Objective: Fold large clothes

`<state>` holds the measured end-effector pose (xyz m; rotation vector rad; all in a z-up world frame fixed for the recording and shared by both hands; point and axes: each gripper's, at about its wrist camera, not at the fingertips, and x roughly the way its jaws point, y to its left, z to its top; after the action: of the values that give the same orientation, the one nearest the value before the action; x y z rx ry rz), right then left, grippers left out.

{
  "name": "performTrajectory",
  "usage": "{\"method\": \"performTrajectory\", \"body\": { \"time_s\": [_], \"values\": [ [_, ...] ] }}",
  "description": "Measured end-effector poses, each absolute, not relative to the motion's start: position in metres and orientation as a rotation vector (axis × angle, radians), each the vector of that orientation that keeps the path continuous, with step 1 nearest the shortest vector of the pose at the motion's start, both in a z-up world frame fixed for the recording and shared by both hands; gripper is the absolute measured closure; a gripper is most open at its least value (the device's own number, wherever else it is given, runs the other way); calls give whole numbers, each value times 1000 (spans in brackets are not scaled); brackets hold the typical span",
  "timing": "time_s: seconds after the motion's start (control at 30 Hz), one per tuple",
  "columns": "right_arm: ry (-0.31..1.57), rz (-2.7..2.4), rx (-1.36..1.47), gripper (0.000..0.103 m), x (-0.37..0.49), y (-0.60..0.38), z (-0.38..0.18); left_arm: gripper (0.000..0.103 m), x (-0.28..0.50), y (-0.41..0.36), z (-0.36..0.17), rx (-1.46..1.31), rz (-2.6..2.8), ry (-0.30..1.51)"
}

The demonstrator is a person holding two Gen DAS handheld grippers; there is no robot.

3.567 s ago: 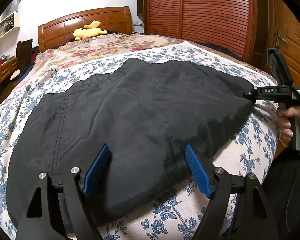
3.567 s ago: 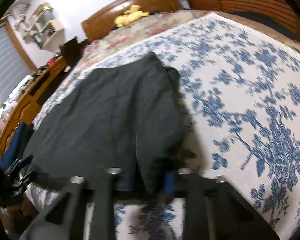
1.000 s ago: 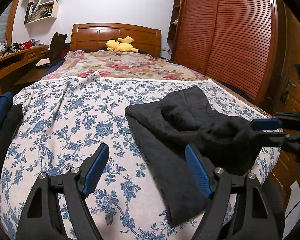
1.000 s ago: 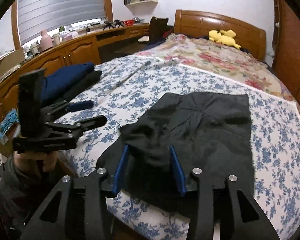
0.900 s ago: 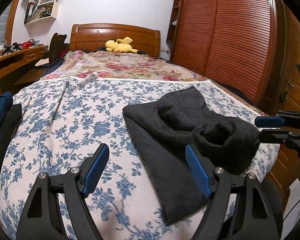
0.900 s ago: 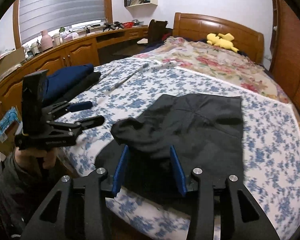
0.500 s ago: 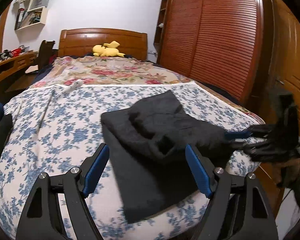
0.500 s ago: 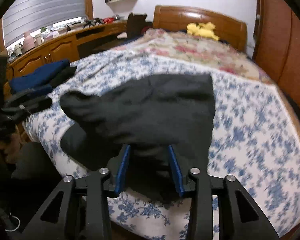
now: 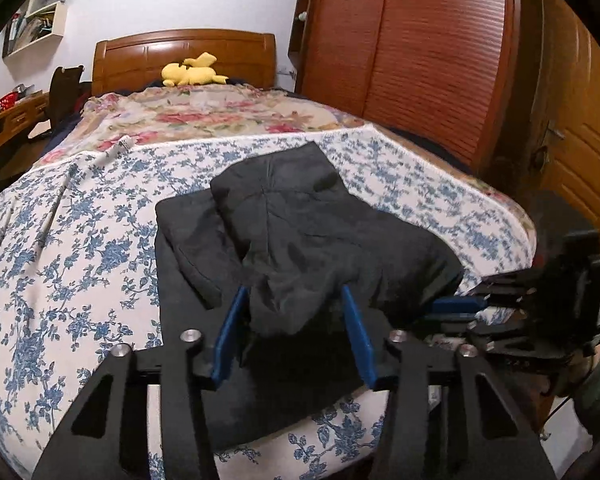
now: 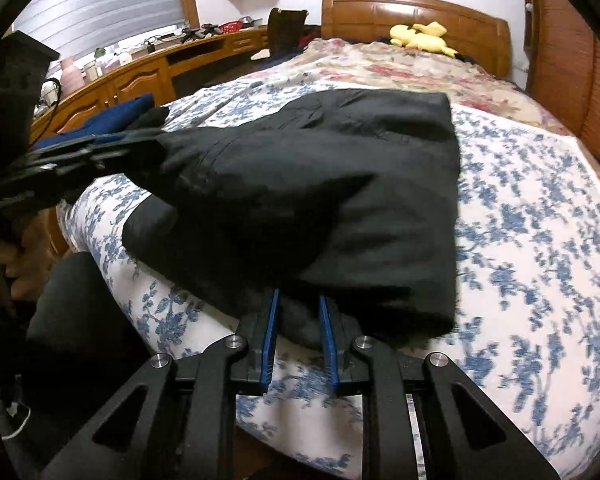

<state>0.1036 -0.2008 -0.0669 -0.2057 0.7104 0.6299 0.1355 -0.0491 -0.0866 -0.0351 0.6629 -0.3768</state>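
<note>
The black garment lay on the blue-flowered bedspread at the near end of the bed, toward the right side as the left wrist camera saw it, already doubled over itself so that a thicker upper layer sat on a flatter lower one. That partly folded state probably explained the hold: both tools had come in at the near edge, one at each end of the bunched layer, as though to carry it over or draw it straight for the next fold. The left gripper had its blue pads on either side of a hanging lump of the cloth at the near left corner; its jaws were closing, with the fabric between them, though a gap showed beside each pad and the lump seemed not yet pinched. The right gripper sat at the near edge in its own view, its jaws also closing and by now narrow, with a dark wad of the garment between the pads and apparently pressed by them. In the left wrist view that same tool appeared at the right, level with the garment's near right corner, touching the cloth. The bulk of the garment stretched away from both tools toward the far headboard, where a yellow plush toy rested, well apart from the work.
</note>
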Motion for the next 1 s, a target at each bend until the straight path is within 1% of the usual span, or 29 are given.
{"method": "performTrajectory", "body": {
  "time_s": [0.03, 0.07, 0.1, 0.17, 0.33, 0.47, 0.57, 0.73, 0.8, 0.83, 0.87, 1.0],
  "values": [
    [702, 626, -204, 83, 102, -205, -67, 66, 137, -51, -88, -27, -382, 667],
    [692, 620, -197, 83, 100, -208, -64, 78, 138, -52, -88, -21, -388, 671],
    [680, 617, -183, 83, 95, -213, -64, 88, 139, -52, -88, -20, -401, 675],
    [663, 622, -145, 83, 89, -221, -58, 90, 135, -51, -82, -15, -407, 649],
    [599, 616, -106, 83, 78, -231, -38, 92, 125, -38, -63, -11, -373, 595],
    [576, 617, -102, 82, 81, -224, -25, 93, 112, -9, -56, -51, -328, 572],
    [568, 636, -105, 74, 85, -213, -21, 93, 108, 5, -69, -59, -292, 605],
    [608, 660, -126, 67, 108, -189, -35, 93, 108, 19, -104, -98, -275, 682],
    [636, 652, -138, 55, 117, -184, -46, 93, 108, 18, -113, -97, -271, 702],
    [645, 643, -142, 52, 121, -183, -52, 93, 108, 17, -116, -95, -272, 707],
    [656, 640, -143, 51, 124, -182, -56, 93, 108, 16, -118, -92, -272, 715],
    [679, 641, -165, 50, 131, -179, -66, 93, 107, 8, -119, -61, -263, 714]
  ]
}}
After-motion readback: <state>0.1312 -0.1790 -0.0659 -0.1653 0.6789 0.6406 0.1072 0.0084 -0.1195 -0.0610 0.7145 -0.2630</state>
